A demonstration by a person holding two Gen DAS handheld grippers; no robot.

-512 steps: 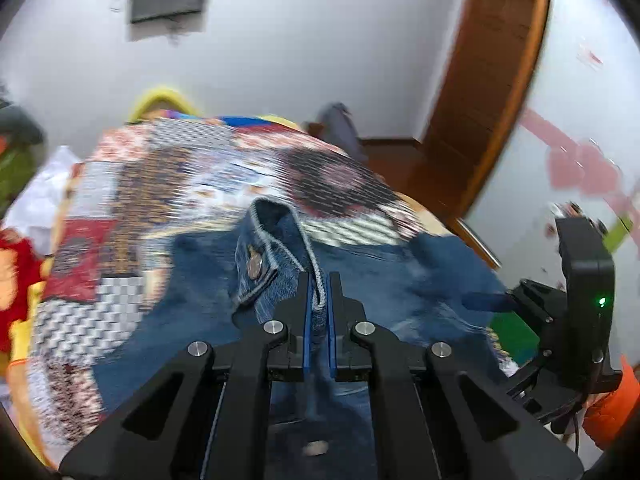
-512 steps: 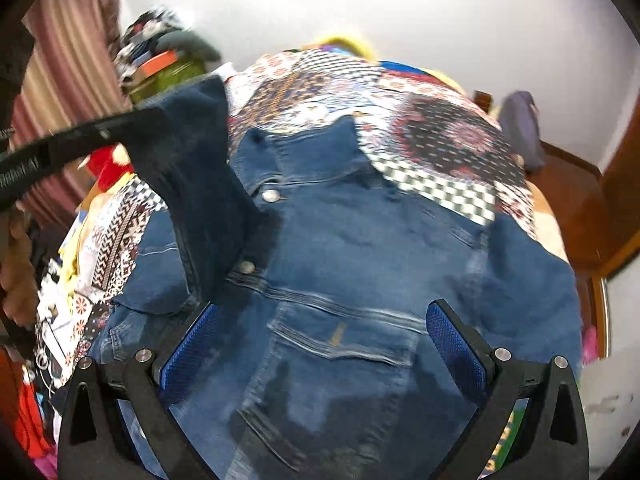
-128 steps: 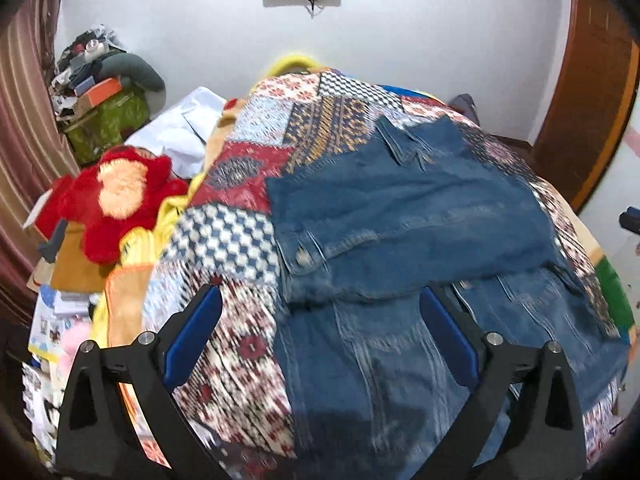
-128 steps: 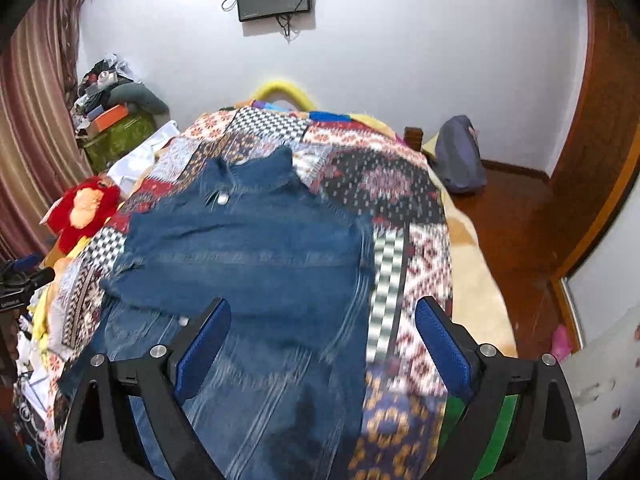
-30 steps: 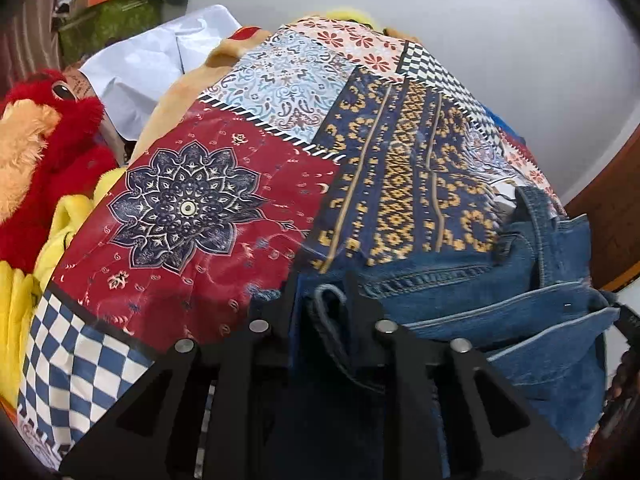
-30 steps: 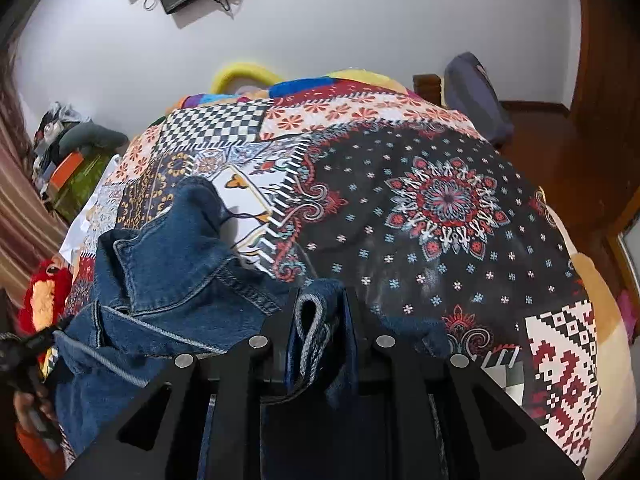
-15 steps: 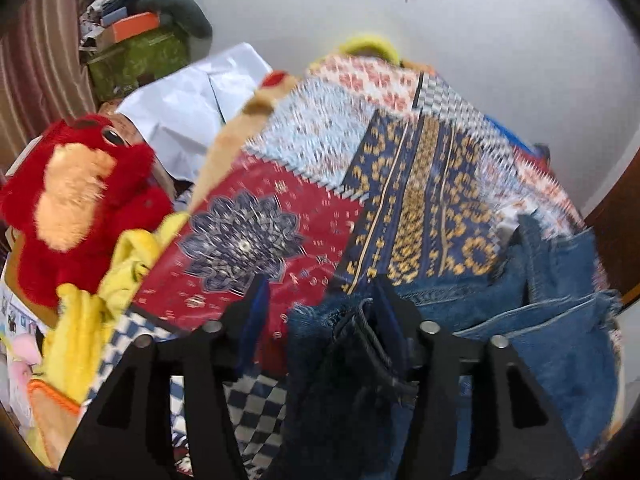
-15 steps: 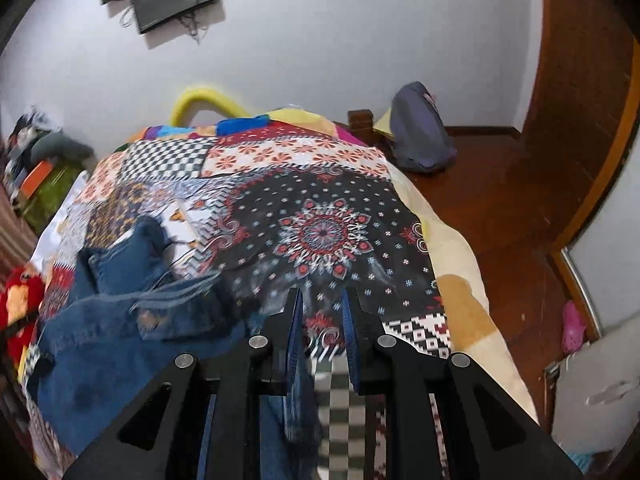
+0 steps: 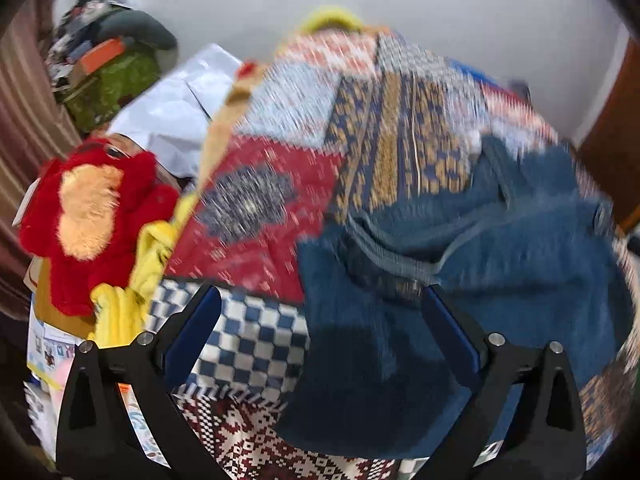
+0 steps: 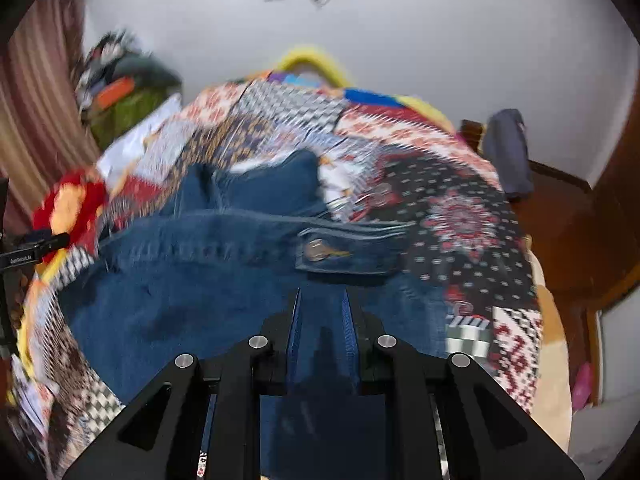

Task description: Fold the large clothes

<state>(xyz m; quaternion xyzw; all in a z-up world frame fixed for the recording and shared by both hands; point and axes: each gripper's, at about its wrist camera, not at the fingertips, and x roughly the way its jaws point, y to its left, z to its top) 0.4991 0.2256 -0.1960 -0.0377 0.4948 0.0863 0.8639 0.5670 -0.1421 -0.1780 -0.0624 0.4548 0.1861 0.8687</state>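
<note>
A blue denim jacket (image 9: 472, 264) lies folded on a patchwork bedspread (image 9: 280, 200). In the left wrist view my left gripper (image 9: 320, 320) is wide open and empty, just above the jacket's left edge. In the right wrist view the jacket (image 10: 224, 280) fills the near part of the bed, with a buttoned cuff (image 10: 340, 252) on top. My right gripper (image 10: 322, 320) is above the jacket with its blue pads a small gap apart; denim shows through the gap, and I cannot tell whether any is pinched. Both views are motion blurred.
A red plush toy (image 9: 88, 216) and yellow cloth (image 9: 132, 288) lie left of the bed. A green box (image 9: 112, 80) with clutter and white sheets (image 9: 176, 112) sit at the back left. A grey bag (image 10: 508, 152) and wooden door frame (image 10: 600, 200) are on the right.
My left gripper has opened wide and let go of the jacket's edge, pulling back. My right gripper has drawn back and its pads have parted slightly; the jacket now lies folded over.
</note>
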